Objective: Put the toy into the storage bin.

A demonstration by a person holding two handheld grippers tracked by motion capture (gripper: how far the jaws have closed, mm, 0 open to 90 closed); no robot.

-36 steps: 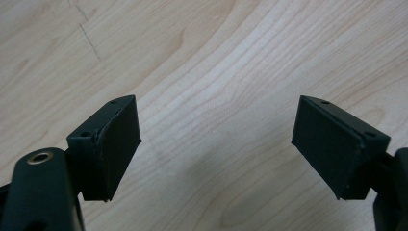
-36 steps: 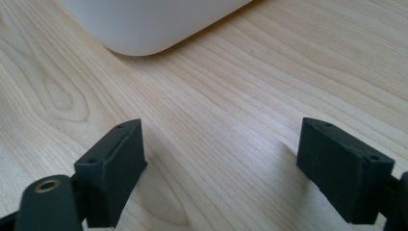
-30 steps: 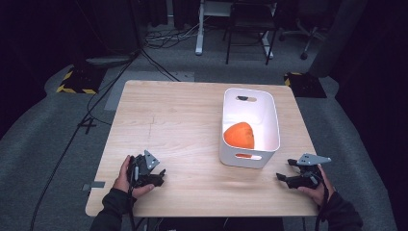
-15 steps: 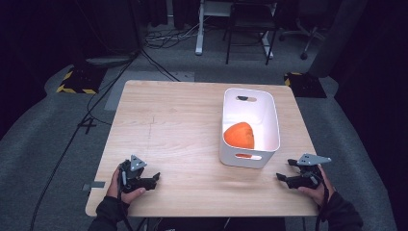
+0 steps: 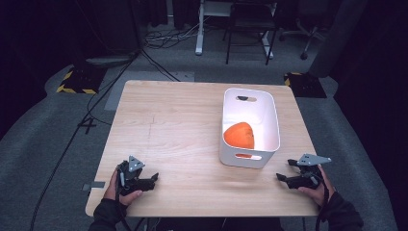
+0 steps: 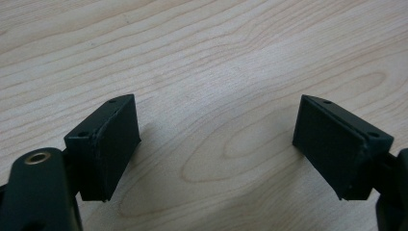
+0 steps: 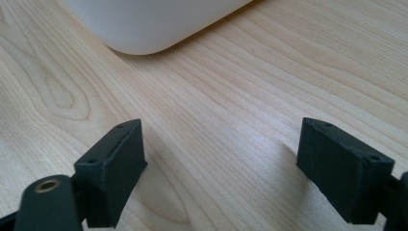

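Wooden table (image 5: pixel 183 120) seen from above, with a white plastic bin (image 5: pixel 275 126) standing on its right half. Inside the bin, toward the near end, an orange rounded object (image 5: pixel 239 135), resting on the bin floor and well apart from both grippers. Left gripper (image 5: pixel 150 179) held low at the near left corner of the table, jaws spread wide with nothing between them; in the left gripper view, only bare wood grain between the two black pads (image 6: pixel 113 147). Right gripper (image 5: pixel 283 177) held low at the near right edge, just beside the bin's near corner, jaws likewise wide apart and empty; in the right gripper view, the rounded white corner of the bin (image 7: pixel 149 24) close ahead. Judged by its smooth, slightly lumpy surface, the orange object probably light, perhaps soft or hollow like a toy fruit, and likely a little slippery; exact material not clear. Best taken across its widest middle from above, with gentle pressure, reaching down between the bin walls. Bin itself stiff and light-looking, with oval handle slots at the near end (image 5: pixel 244 156) and far end (image 5: pixel 246 98), graspable by the rim.
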